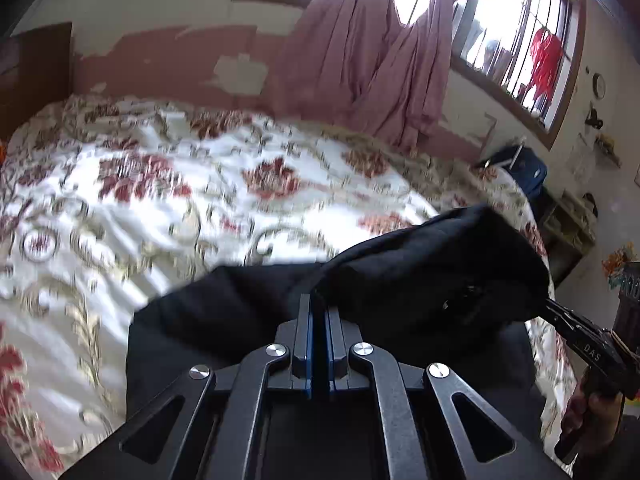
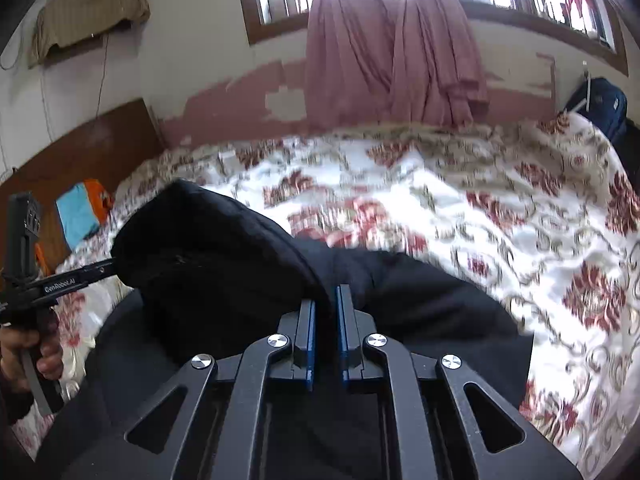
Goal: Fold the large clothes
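A large black garment point(image 1: 420, 280) is held up over a bed with a floral cover point(image 1: 160, 200). My left gripper point(image 1: 319, 300) is shut on an edge of the black garment, its blue pads pressed together with cloth between. My right gripper point(image 2: 325, 300) is shut on another edge of the same garment point(image 2: 224, 256), with a fold of cloth between its pads. Each gripper shows in the other's view: the right one point(image 1: 560, 316) at the right edge, the left one point(image 2: 100, 270) at the left edge, both biting into the raised fold. The lower part of the garment hangs below.
The floral bed cover point(image 2: 480, 220) fills the middle. A wooden headboard point(image 2: 80, 152) stands at the left with a blue and orange cloth point(image 2: 82, 212) by it. Pink curtains point(image 2: 392, 52) hang under barred windows. A dark blue bag point(image 2: 604, 108) sits at the far right.
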Available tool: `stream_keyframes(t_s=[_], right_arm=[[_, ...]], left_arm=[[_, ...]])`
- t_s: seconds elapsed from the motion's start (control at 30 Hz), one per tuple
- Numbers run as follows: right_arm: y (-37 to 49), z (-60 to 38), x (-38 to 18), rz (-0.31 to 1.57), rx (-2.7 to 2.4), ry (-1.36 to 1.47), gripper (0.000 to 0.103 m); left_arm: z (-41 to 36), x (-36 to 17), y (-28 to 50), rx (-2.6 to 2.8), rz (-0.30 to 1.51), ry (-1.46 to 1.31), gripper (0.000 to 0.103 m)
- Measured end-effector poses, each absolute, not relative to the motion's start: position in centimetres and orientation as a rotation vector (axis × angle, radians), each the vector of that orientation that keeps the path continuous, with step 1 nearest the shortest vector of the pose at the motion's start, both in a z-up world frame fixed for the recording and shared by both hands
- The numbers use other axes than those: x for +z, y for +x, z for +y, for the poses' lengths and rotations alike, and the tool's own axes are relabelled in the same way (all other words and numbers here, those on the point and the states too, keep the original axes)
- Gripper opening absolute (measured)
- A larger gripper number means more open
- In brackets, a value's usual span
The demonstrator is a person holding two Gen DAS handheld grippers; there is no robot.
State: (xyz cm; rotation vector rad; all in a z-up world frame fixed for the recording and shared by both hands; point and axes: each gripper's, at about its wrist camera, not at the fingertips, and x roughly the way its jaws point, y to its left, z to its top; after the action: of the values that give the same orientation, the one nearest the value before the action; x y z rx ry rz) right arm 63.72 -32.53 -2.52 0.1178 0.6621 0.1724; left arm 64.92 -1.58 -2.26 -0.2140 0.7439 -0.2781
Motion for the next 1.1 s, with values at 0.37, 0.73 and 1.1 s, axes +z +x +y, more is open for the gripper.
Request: stream_keyframes(t_s=[0.37,0.73,1.1], right_arm=[[64.7,-33.5,-11.8,0.751,0.138,0.218,0.004],[63.7,-34.0,-12.8,0.702,0.155,0.266,0.004],[62.3,-33.7,-8.6,0.78,0.196,0.109,0.006]], left_arm=[[-1.6,-10.8,65.6,-0.27,0.889,-0.32,0.005],[-0.9,-6.3,58.1,-0.286,0.677,-0.205,0.019],[-8.7,-5.2,67.6,-0.455,0.919,-0.169,0.017]])
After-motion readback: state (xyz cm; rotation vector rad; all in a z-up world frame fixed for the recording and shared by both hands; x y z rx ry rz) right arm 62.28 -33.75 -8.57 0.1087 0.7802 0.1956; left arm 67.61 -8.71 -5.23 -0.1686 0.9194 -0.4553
